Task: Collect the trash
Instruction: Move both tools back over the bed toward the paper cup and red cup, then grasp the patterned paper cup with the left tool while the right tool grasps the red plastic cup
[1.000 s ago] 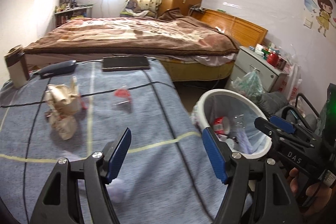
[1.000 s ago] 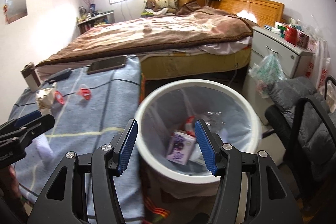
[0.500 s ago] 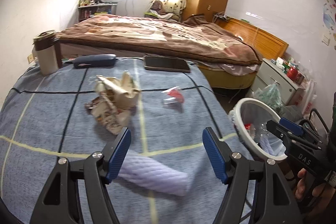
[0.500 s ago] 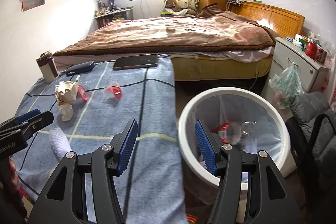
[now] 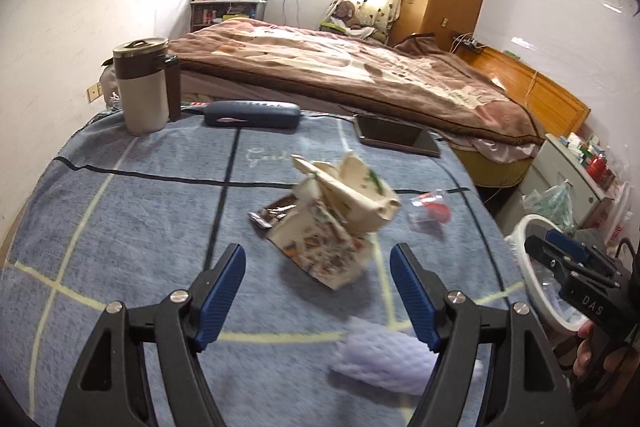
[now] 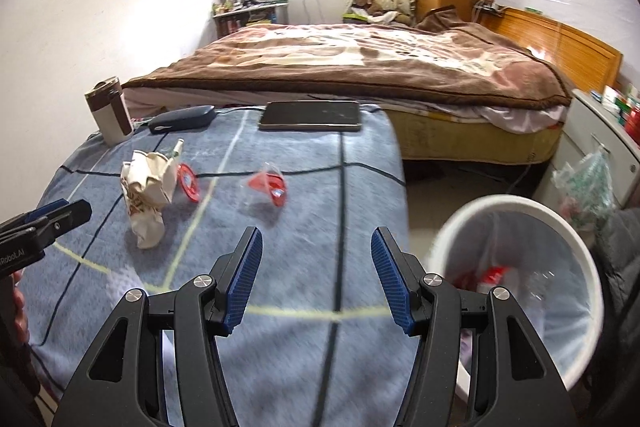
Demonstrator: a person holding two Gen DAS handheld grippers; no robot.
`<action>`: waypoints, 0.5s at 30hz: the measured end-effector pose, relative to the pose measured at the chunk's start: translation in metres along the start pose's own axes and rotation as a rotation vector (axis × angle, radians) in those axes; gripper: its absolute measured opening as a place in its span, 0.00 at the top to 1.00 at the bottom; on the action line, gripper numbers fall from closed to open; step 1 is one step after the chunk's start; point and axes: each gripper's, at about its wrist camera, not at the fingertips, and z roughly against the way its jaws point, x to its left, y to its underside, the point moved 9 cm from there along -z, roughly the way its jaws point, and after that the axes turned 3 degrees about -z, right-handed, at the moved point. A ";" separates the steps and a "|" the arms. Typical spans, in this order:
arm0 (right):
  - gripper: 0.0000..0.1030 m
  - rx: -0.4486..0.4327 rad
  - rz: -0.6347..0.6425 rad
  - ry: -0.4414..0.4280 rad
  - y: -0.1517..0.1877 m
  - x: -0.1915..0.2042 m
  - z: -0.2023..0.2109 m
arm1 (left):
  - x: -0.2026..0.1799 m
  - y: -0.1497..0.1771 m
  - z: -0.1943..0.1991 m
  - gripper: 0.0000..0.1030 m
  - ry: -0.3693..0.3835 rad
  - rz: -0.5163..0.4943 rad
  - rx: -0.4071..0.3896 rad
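A crumpled cream paper bag (image 5: 340,211) (image 6: 148,195) lies mid-table on the blue blanket, a dark wrapper (image 5: 276,213) beside it. A clear plastic cup with a red lid (image 5: 430,211) (image 6: 268,185) rests to its right. A pale knitted foam sleeve (image 5: 384,359) lies near the front edge. My left gripper (image 5: 318,291) hovers just short of the paper bag, jaws opening, nothing between them. My right gripper (image 6: 316,275) is open and empty over the blanket's right part. The white trash bin (image 6: 516,271) (image 5: 532,275), with trash inside, stands on the floor to the right.
At the table's far edge stand a brown-and-cream mug (image 5: 144,87), a dark glasses case (image 5: 252,113) and a tablet (image 5: 396,137). A bed (image 6: 360,67) lies beyond. A white nightstand (image 6: 600,135) and a dark chair (image 6: 624,267) flank the bin.
Both grippers have swung left from the trash bin toward the table's trash. The paper bag now sits ahead of my left gripper; the bin has slid to the right edge.
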 end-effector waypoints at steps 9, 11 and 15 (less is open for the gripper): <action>0.43 0.054 0.032 -0.012 -0.009 0.018 -0.039 | 0.009 0.000 -0.036 0.25 0.016 0.022 0.064; 0.43 0.061 0.032 -0.021 -0.012 0.020 -0.045 | 0.005 0.000 -0.042 0.25 0.028 0.028 0.070; 0.43 0.074 0.016 -0.062 -0.018 0.026 -0.056 | 0.004 0.001 -0.056 0.24 0.030 0.052 0.097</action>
